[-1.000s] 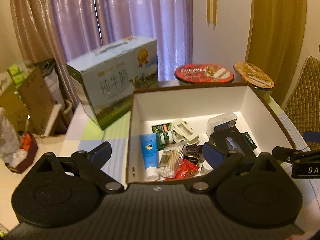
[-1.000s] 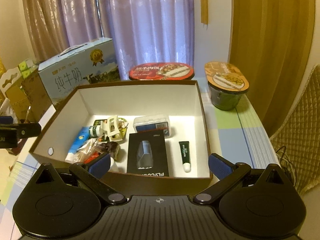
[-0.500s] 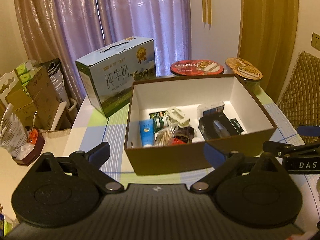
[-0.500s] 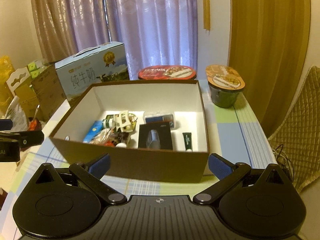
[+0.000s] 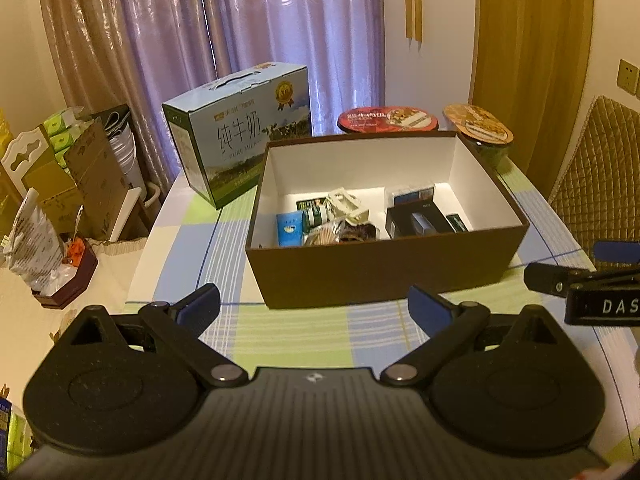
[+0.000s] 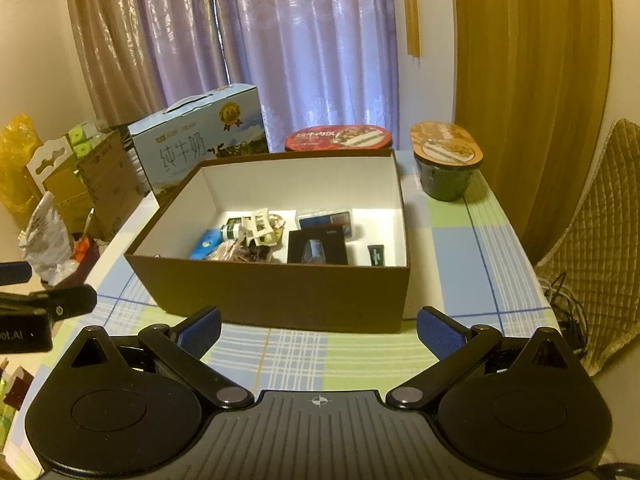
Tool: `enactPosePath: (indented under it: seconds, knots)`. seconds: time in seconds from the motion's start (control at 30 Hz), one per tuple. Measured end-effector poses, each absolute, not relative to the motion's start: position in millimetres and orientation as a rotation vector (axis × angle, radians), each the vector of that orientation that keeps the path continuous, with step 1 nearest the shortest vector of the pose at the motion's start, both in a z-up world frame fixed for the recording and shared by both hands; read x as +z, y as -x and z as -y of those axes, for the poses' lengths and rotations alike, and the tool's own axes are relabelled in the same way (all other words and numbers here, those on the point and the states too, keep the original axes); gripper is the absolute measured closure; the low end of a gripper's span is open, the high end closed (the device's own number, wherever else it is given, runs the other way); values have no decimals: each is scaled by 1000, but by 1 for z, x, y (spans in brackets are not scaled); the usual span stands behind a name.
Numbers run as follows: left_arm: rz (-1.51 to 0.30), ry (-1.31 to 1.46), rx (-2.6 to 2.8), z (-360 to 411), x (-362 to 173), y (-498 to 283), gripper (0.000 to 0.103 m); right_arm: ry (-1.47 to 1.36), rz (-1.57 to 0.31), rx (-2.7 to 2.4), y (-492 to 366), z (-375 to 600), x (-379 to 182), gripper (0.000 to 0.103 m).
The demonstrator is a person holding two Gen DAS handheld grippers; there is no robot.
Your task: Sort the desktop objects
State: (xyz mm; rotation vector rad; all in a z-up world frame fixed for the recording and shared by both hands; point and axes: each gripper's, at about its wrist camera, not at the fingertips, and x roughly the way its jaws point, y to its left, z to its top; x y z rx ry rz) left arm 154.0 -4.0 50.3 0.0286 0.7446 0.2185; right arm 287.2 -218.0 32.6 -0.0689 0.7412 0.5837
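A brown box (image 5: 384, 276) with a white inside stands on the checked tablecloth; it also shows in the right wrist view (image 6: 280, 292). Inside lie a blue tube (image 5: 290, 229), a green bottle (image 5: 316, 213), a white clip (image 6: 260, 226), a black package (image 6: 318, 246), a clear case (image 6: 326, 220) and a small dark tube (image 6: 376, 255). My left gripper (image 5: 314, 312) is open and empty, in front of the box. My right gripper (image 6: 318, 330) is open and empty, also in front of the box.
A blue milk carton (image 5: 240, 136) stands behind the box at the left. A red-lidded bowl (image 6: 340, 138) and an orange-lidded cup (image 6: 446, 168) stand behind it. A quilted chair (image 6: 596, 232) is at the right. Cardboard boxes and bags (image 5: 60, 184) crowd the left.
Both grippers have pulled back and up from over the box. The box now sits farther off, with its front wall in full view. Both grippers stay open.
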Motion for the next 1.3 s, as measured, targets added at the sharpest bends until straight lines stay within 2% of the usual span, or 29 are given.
enactPosePath:
  seconds: [0.63, 1.3]
  knots:
    - [-788, -25, 244, 18, 41, -126, 4, 68, -767, 598, -265, 233, 27, 2]
    - [-854, 18, 261, 15, 21, -131, 4, 89, -812, 609, -267, 226, 15, 2]
